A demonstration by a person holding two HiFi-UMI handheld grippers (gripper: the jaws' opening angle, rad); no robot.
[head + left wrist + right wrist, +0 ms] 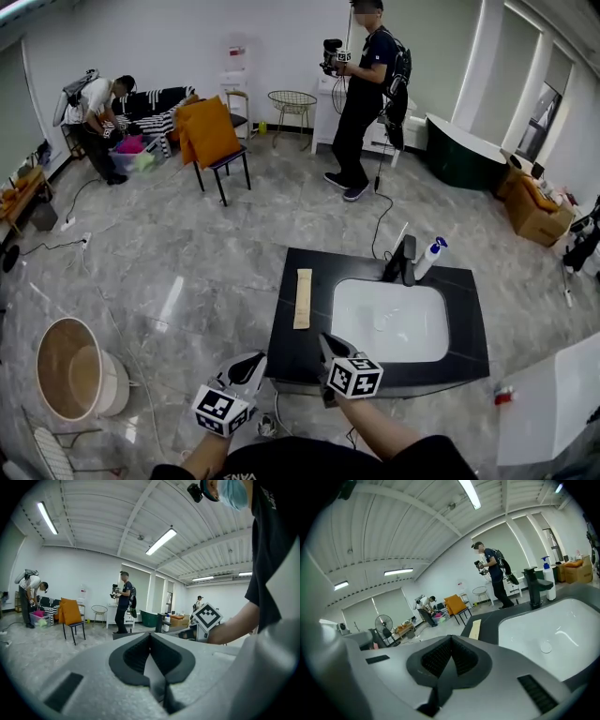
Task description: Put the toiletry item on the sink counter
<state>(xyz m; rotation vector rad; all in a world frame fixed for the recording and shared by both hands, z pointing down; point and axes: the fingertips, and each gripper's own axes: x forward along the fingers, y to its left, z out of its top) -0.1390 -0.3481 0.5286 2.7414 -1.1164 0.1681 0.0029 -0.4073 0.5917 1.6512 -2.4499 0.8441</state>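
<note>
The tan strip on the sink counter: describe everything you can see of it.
The tan strip is long, narrow and flat, pale beige with plain surfaces. Its material can't be told. It lies flat on the black counter, left of the white basin and apart from it, running front to back. Nothing but the counter touches it.

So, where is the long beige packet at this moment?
In the head view the long beige packet lies flat on the left part of the black sink counter, just left of the white basin.
</note>
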